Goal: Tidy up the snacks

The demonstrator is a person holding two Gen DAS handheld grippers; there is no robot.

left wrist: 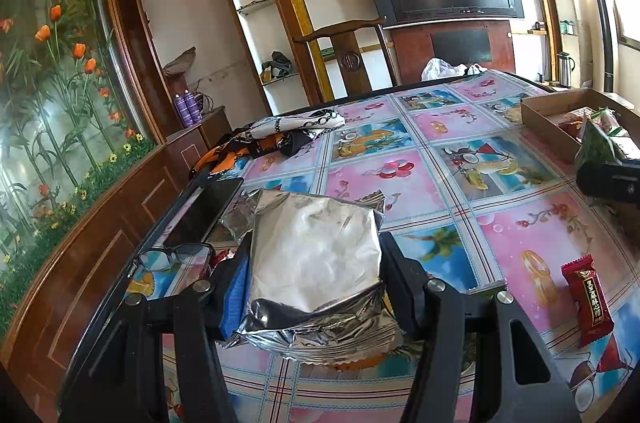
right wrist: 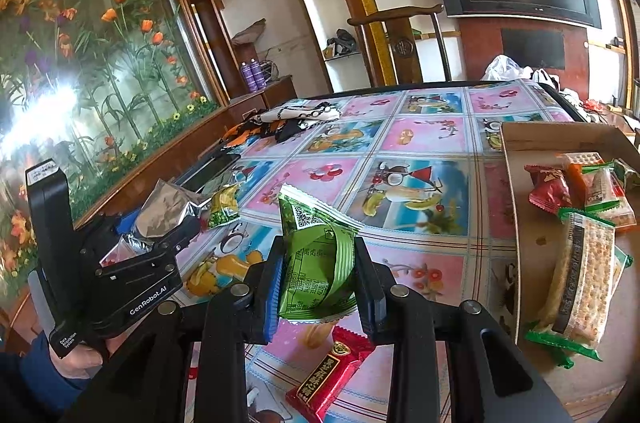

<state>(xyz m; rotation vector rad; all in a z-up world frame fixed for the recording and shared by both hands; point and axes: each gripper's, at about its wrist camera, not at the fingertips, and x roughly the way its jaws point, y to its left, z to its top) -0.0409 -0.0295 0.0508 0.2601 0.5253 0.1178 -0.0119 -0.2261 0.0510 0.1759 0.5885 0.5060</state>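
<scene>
Left tongs (left wrist: 316, 287) clamp a light, crinkly silver packet (left wrist: 316, 255); right tongs (right wrist: 318, 275) pinch a soft green packet (right wrist: 316, 263) mid-body, left of the box (right wrist: 516, 139).

Both views are bright with daylight. In the left wrist view it comes from a window (left wrist: 628, 11) at the right edge, blown out to white. The silver foil packet (left wrist: 316, 259) catches it and shines pale across its middle. In the right wrist view a hard white glare (right wrist: 44, 111) burns on the glossy flower mural (right wrist: 100, 43) at the left. The table (right wrist: 420, 143) has a soft sheen and faint shadows. Fisheye bending curves shelves and walls, and the corners fall to black. The near gripper parts look soft.
</scene>
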